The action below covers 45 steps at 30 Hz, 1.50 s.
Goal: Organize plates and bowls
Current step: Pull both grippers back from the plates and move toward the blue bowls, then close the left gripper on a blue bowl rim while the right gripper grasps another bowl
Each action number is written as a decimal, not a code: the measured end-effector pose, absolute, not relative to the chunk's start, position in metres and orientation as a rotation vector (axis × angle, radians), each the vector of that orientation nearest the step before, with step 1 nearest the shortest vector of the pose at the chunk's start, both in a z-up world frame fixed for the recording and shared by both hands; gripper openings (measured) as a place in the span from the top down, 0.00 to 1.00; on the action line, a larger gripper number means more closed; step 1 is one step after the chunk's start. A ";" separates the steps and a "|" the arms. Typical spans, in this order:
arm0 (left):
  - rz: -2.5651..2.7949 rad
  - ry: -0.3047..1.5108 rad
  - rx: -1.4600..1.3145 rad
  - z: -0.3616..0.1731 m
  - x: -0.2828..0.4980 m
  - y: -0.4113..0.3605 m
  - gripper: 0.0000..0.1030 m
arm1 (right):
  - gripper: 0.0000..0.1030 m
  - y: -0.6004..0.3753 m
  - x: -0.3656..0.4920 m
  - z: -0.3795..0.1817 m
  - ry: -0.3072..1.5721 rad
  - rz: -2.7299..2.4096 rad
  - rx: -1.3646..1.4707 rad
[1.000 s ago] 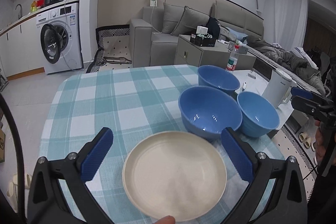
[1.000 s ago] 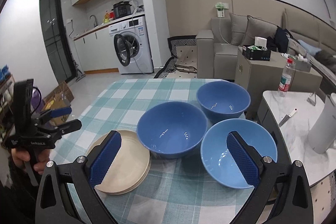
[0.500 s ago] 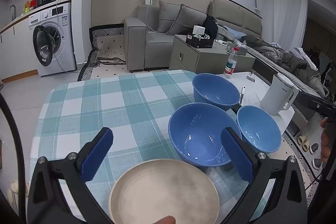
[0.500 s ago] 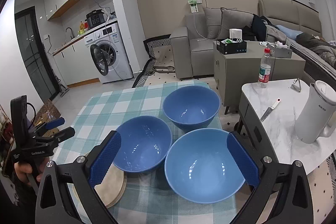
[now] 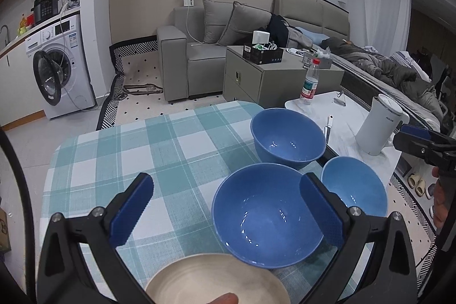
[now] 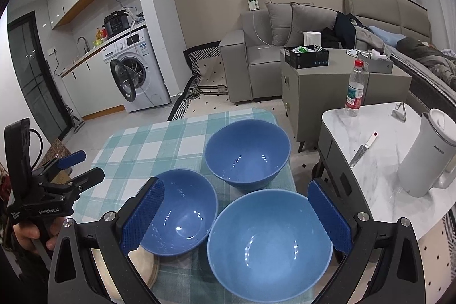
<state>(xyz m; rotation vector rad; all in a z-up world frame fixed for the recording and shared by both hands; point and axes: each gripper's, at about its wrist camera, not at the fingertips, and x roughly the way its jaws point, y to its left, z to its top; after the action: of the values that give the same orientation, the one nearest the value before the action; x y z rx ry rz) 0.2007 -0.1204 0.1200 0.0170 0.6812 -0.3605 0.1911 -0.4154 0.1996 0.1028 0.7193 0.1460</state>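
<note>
Checked cloth covers the surface (image 5: 119,161), living room and washing machine (image 5: 57,67) behind, and both tools are up and hovering! Right tool (image 6: 235,221) first: jaws spread wide, nothing between the pads, framing the nearest bowl (image 6: 269,244), the paler blue one at the surface's near right corner, a lineup that looks like the next pick. Just left of it, almost touching, sits the middle bowl (image 6: 179,218), and beyond them the far bowl (image 6: 246,153) near the back edge. Three loose bowls clustered together, not nested, so the stacking is still to come, I'd say. Over to the left tool (image 5: 225,207): equally wide open, gripping nothing, poised above the cream plate (image 5: 213,279), which lies flat at the near edge beside the middle bowl. From the right view that plate looks like a small stack, though I can't count it. Off to the right, a kettle (image 6: 424,155) and a knife (image 6: 363,148) sit on the marble side table (image 6: 379,175), clear of the action.
</note>
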 end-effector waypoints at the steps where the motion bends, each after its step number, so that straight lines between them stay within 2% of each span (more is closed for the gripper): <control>1: -0.363 0.685 0.019 0.120 0.204 -0.122 0.00 | 0.01 -0.417 0.194 0.199 0.721 0.142 0.109; 23: -0.387 0.805 0.056 0.101 0.277 -0.156 0.00 | 0.01 -0.443 0.256 0.177 0.799 0.075 0.163; 45: -0.403 0.908 0.082 0.069 0.340 -0.185 0.00 | 0.01 -0.462 0.324 0.118 0.931 0.028 0.183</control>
<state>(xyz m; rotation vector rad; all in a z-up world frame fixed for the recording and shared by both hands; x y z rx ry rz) 0.3404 -0.1847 0.0687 0.0823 0.9078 -0.4030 0.3239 -0.4622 0.1178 0.1825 0.9314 0.0279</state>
